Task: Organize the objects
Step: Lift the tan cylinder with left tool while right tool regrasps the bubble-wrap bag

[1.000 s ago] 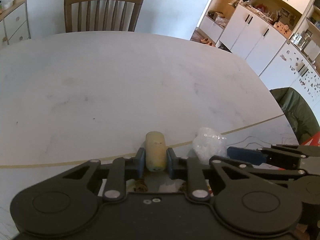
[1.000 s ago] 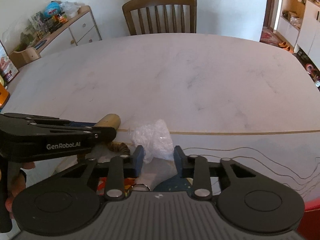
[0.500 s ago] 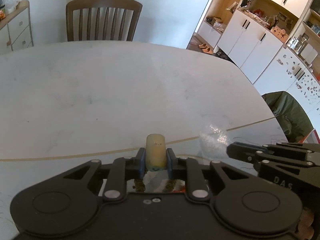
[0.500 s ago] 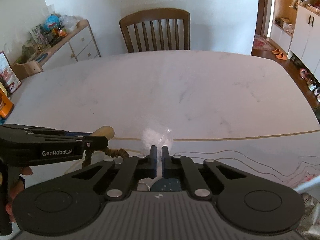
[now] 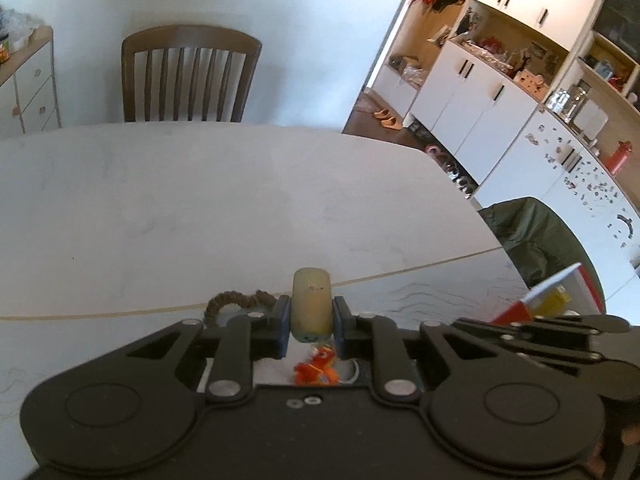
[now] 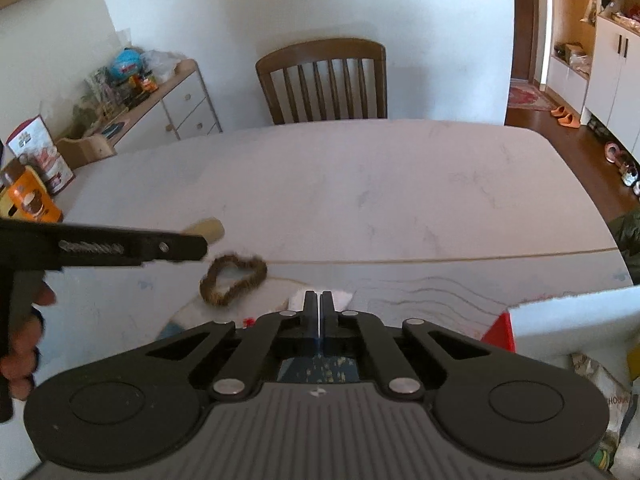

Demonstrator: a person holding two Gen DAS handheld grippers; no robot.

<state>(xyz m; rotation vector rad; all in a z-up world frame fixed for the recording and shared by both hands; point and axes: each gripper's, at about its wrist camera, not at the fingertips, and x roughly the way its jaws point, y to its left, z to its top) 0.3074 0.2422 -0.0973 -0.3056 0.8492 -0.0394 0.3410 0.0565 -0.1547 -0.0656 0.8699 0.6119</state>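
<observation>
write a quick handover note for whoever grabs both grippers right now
Left gripper: jaws shut on the pale yellow cylindrical toy, held upright above the white marble table.
Right gripper: jaws nearly together, with something thin and pale pinched between them; what it is cannot be told.
Brown braided hair tie lies loose on the table near the left gripper. A small orange toy lies under the left gripper. A red and white box sits at the right.
Done: two items picked up. Left: place both, then collect the hair tie and orange toy.

A pale yellow cylinder (image 5: 311, 305) is held upright between dark finger pads above the white table. A brown fuzzy hair tie (image 6: 233, 279), looped, is laid flat nearby.
</observation>
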